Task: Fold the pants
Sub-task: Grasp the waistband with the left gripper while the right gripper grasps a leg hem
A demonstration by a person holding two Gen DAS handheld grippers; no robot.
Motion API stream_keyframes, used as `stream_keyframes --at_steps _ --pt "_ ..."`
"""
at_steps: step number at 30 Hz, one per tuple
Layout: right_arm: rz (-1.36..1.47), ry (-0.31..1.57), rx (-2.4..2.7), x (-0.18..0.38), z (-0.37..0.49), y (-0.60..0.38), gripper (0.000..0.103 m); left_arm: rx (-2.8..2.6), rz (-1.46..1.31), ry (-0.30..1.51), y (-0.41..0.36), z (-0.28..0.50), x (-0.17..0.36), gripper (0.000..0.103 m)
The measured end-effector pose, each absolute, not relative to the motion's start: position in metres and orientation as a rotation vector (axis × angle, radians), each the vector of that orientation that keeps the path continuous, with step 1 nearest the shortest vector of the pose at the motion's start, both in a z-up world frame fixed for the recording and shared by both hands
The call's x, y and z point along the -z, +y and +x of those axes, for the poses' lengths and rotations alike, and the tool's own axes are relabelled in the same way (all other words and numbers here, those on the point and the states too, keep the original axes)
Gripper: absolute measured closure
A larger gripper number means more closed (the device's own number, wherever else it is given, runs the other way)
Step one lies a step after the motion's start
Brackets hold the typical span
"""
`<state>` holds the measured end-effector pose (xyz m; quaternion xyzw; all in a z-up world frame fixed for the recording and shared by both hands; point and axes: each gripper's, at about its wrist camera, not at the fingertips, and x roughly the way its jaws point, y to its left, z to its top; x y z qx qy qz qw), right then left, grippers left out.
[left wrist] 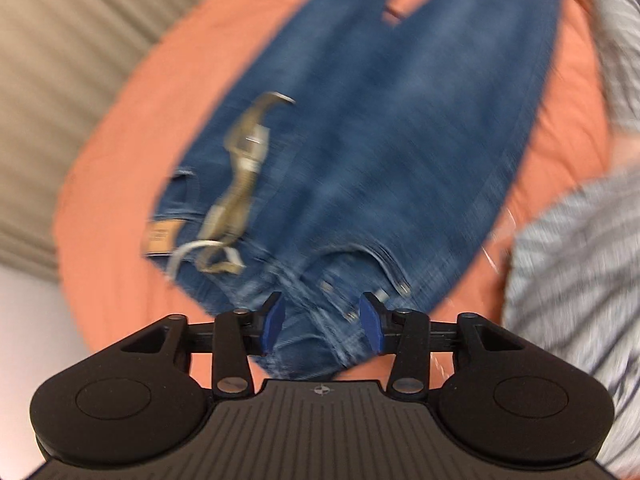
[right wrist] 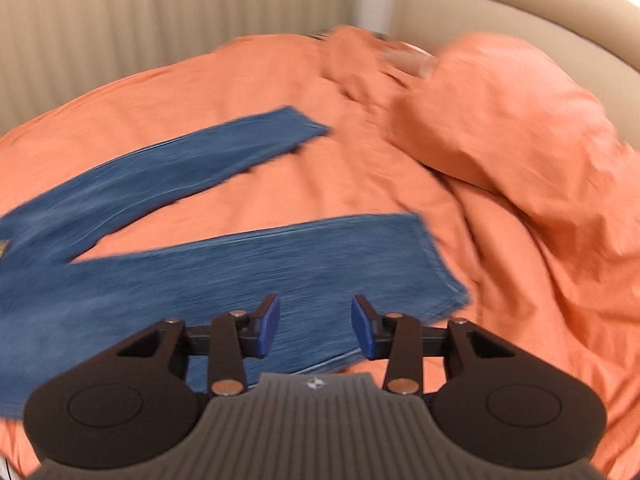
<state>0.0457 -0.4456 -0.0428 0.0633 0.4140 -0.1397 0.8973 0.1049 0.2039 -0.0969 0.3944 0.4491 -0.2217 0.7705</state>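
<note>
The left tongs (left wrist: 322, 322), matte black with 2 blue pads, hover over the waistband of the pants (left wrist: 360, 140) with their jaws parted; denim shows in the gap, but motion blur hides whether the pads touch it, so I cannot tell if they grip. The right tongs (right wrist: 315, 326), the same black linkage with blue pads, stand released above the hem end of the nearer trouser leg, clear of the cloth. The pants are blue denim, faintly streaked and faded, lying flat on an orange bed cover (right wrist: 280, 92), the 2 legs splayed in a narrow V. Near the waist a tan leather-look patch (left wrist: 162, 236) is sewn on, and an olive woven belt (left wrist: 240, 160) with a pale buckle lies twisted across the fabric; small metal rivets glint at a curved pocket seam. The cover is soft, matte and creased, bunched into a rumpled mound (right wrist: 500, 120) farther off. In the left view a grey-and-white striped sleeve (left wrist: 580, 280) fills the right edge. Behind the bed runs a beige ribbed wall (right wrist: 120, 20).
</note>
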Motion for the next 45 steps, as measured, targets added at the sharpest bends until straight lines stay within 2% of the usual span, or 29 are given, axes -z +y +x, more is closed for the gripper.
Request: stream_keyframes --at_steps 5,8,14,17,20,24,26,27,30,31,33,35,36,38,45 --pt "0.081 0.891 0.407 0.047 0.051 -0.459 0.066 0.633 0.88 1.116 0.211 0.119 0.134 0.043" --pt "0.042 0.904 0.44 0.052 0.053 -0.46 0.064 0.694 0.867 1.15 0.21 0.126 0.147 0.038" --pt "0.06 0.927 0.452 0.064 0.055 -0.475 0.063 0.672 0.917 1.162 0.198 0.135 0.166 0.039" --pt "0.04 0.95 0.433 0.067 0.06 -0.48 0.063 0.625 0.934 1.169 0.189 0.136 0.168 0.056" --pt "-0.005 0.978 0.39 0.071 0.068 -0.483 0.063 0.574 0.914 1.158 0.183 0.134 0.158 0.082" --pt "-0.133 0.978 0.268 0.073 0.074 -0.482 0.061 0.47 0.897 1.11 0.175 0.129 0.14 0.086" --pt "-0.21 0.962 0.185 0.073 0.074 -0.479 0.041 0.402 0.869 1.076 0.173 0.128 0.129 0.086" --pt "-0.254 0.951 0.142 0.073 0.074 -0.478 0.036 0.368 0.855 1.056 0.172 0.127 0.122 0.086" --pt "-0.38 0.971 -0.007 0.078 0.071 -0.475 0.033 0.264 0.777 0.994 0.168 0.134 0.104 0.087" --pt "-0.424 0.984 -0.049 0.081 0.069 -0.475 0.035 0.228 0.735 0.974 0.165 0.136 0.097 0.087" --pt "-0.545 1.007 -0.101 0.091 0.064 -0.472 0.044 0.169 0.638 0.941 0.164 0.14 0.084 0.087" --pt "-0.634 1.044 -0.156 0.105 0.057 -0.473 0.059 0.12 0.553 0.926 0.165 0.145 0.076 0.087" --pt "-0.663 1.066 -0.182 0.112 0.053 -0.474 0.059 0.099 0.524 0.925 0.162 0.145 0.073 0.087" --pt "-0.716 1.092 -0.225 0.127 0.046 -0.478 0.069 0.061 0.482 0.92 0.161 0.146 0.068 0.087" --pt "-0.922 1.001 -0.343 0.171 0.038 -0.473 0.071 -0.061 0.384 0.919 0.155 0.141 0.062 0.087"
